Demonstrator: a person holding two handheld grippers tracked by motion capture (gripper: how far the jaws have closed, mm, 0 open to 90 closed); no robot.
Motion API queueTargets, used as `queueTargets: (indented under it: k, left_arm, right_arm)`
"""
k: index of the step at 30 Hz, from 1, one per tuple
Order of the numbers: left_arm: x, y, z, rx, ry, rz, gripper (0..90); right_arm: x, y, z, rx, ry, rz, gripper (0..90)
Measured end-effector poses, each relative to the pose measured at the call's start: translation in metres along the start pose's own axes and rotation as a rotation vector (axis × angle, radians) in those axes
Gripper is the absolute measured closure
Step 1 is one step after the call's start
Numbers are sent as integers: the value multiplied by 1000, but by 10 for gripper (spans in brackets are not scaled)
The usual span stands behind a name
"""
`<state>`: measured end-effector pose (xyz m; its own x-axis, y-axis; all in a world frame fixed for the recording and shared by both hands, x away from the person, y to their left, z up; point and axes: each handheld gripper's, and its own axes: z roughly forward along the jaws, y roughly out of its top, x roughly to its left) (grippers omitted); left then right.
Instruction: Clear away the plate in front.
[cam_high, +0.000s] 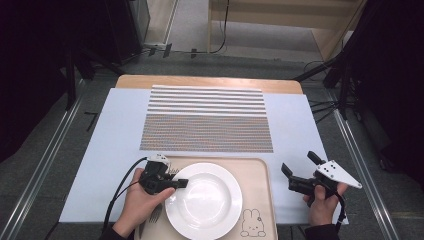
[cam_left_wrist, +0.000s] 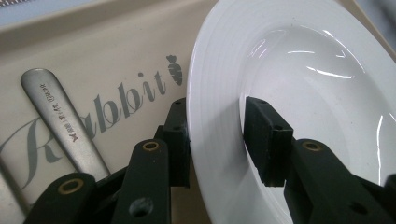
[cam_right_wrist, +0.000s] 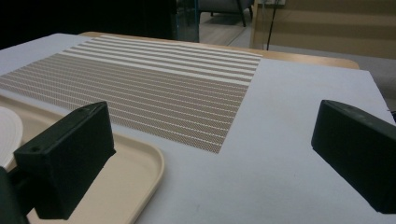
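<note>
A white deep plate (cam_high: 205, 202) (cam_left_wrist: 303, 60) lies on a beige tray (cam_high: 260, 175) (cam_left_wrist: 93, 56) at the near edge of the table. My left gripper (cam_high: 181, 183) (cam_left_wrist: 215, 121) reaches the plate's left rim. One jaw sits outside the rim and the other over the plate's inner slope. The rim runs between the jaws with a gap on the inner side, so the gripper is open. My right gripper (cam_high: 299, 162) (cam_right_wrist: 215, 126) hovers to the right of the tray, open wide with nothing between its jaws. An edge of the plate (cam_right_wrist: 7, 133) shows at the left of the right gripper view.
A metal cutlery handle (cam_left_wrist: 60, 121) lies on the tray left of the plate, and a fork (cam_high: 155, 215) lies under the left hand. A striped woven placemat (cam_high: 207, 120) (cam_right_wrist: 140, 79) lies beyond the tray on a white sheet (cam_high: 115, 150). Dark stands flank the table.
</note>
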<state>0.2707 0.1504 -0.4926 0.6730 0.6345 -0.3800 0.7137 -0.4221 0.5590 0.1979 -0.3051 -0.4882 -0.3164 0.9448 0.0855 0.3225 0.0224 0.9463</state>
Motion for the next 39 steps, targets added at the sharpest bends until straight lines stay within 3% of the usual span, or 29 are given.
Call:
queueTargets:
  k: [3,5,10,16,18,20,22,25,29,39]
  left_arm:
    - [0,0,0,-1,1,1,617]
    - [-2,-1,0,-11,13,23,607]
    - [-2,1,-11,-95,-3,27,467]
    - [1,0,-26,-176,-40,31,378]
    - [1,-1,-30,-217,-57,64,319]
    - [1,-2,-33,-241,-105,90,177]
    - [1,-3,-37,-280,-106,108,115]
    - [2,-4,-44,-323,-103,138,102]
    - [3,-7,-52,-373,-129,178,8]
    - [16,-13,-64,-428,-44,166,0]
  right_arm:
    - [0,0,0,-1,0,-1,0]
    - [-1,0,0,-3,0,-3,0]
    - [-1,0,0,-4,0,-3,0]
    - [-1,0,0,-3,0,-3,0]
    - [-1,0,0,-2,0,-3,0]
    - [0,0,0,-1,0,-1,0]
    - [0,0,0,0,0,-2,0]
    - [0,0,0,-1,0,-3,0]
    - [-1,0,0,-2,0,-2,0]
    - [0,0,1,0,0,-1,0]
